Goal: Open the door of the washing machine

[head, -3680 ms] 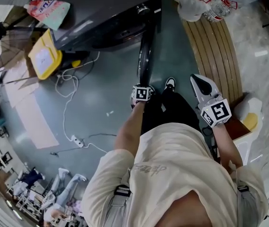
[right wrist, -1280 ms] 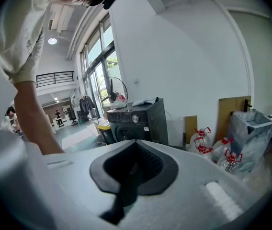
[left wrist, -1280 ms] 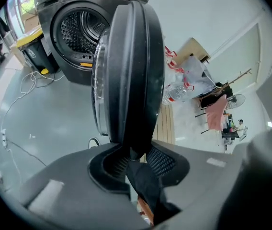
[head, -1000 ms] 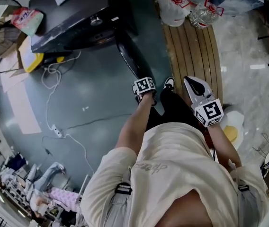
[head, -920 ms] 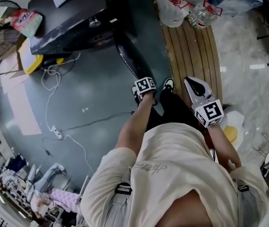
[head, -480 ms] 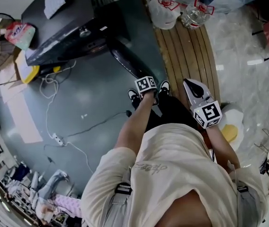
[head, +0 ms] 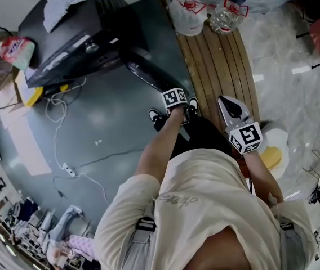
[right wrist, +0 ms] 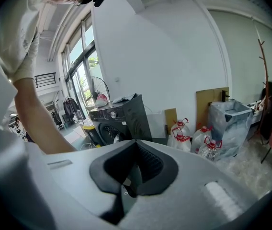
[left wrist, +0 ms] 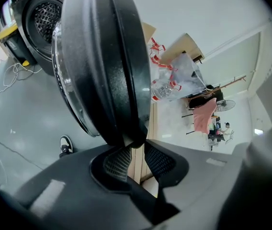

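The dark washing machine [head: 75, 35] stands at the upper left of the head view, its round door [head: 149, 75] swung out towards me. In the left gripper view the door [left wrist: 102, 56] is seen edge on, with the open drum [left wrist: 45, 18] behind it. My left gripper [left wrist: 133, 145] is shut on the bottom of the door's rim; its jaws have just been closing a little. Its marker cube [head: 174, 97] sits at the door's outer end. My right gripper [head: 229, 103] hangs to the right over the wooden strip, shut and holding nothing, away from the door.
Large water bottles [head: 188, 7] and a grey bin [right wrist: 227, 119] stand beyond the wooden strip [head: 222, 61]. A cable with a power strip [head: 67, 167] trails over the grey floor, near a yellow container [head: 30, 94]. The person's shoes [head: 192, 103] are below the door.
The door has swung further out from the machine with my left gripper on its rim. Both grippers and the person have shifted back; the machine now sits further left in view.
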Demonstrator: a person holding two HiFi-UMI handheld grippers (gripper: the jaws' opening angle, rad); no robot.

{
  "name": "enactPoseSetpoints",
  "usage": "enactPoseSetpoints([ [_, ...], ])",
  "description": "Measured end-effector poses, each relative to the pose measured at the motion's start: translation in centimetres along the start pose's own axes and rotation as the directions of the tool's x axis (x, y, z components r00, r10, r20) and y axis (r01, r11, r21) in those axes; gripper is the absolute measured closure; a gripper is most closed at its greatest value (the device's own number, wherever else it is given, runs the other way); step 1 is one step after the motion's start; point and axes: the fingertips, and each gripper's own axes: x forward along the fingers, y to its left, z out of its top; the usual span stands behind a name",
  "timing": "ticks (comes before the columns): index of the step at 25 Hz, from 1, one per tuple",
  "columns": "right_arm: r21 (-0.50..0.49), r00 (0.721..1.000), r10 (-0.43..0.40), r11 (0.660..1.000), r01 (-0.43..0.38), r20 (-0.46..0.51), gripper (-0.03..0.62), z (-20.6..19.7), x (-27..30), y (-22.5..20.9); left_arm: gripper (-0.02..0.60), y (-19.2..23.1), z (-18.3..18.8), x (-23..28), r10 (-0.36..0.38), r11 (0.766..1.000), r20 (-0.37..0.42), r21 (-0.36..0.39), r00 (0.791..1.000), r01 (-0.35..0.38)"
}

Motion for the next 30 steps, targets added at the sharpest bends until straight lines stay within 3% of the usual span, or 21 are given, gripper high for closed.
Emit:
enactPoseSetpoints([
  [15,0.015,1.000,-0.006,1.000,0.006,-0.021,0.592,0.0,0.7,-2.6,0.506,-4.7,2.9,2.1,-0.101,0.994,-0.011,0.030,0.995,0.101],
  [17,0.018,1.000,-0.009,1.000,0.010,-0.022,0.592,0.0,0.7,-3.0,0.516,-5.2,3.4,2.3,-0.098,0.994,-0.015,0.054,0.995,0.099],
  [19,0.022,1.000,-0.014,1.000,0.015,-0.026,0.592,-0.1,0.6,-3.3,0.569,-5.3,3.9,2.4,-0.068,0.994,-0.016,0.086,0.998,0.070],
  [24,0.033,0.999,-0.038,0.999,0.039,-0.029,0.592,-0.2,0.5,-4.0,0.569,-6.3,5.7,2.9,-0.082,0.982,-0.033,0.169,0.996,0.087],
  [30,0.053,0.997,-0.070,0.996,0.072,-0.041,0.592,-0.8,0.0,-5.3,0.569,-7.8,8.9,3.7,-0.105,0.980,0.008,0.174,0.994,0.102],
])
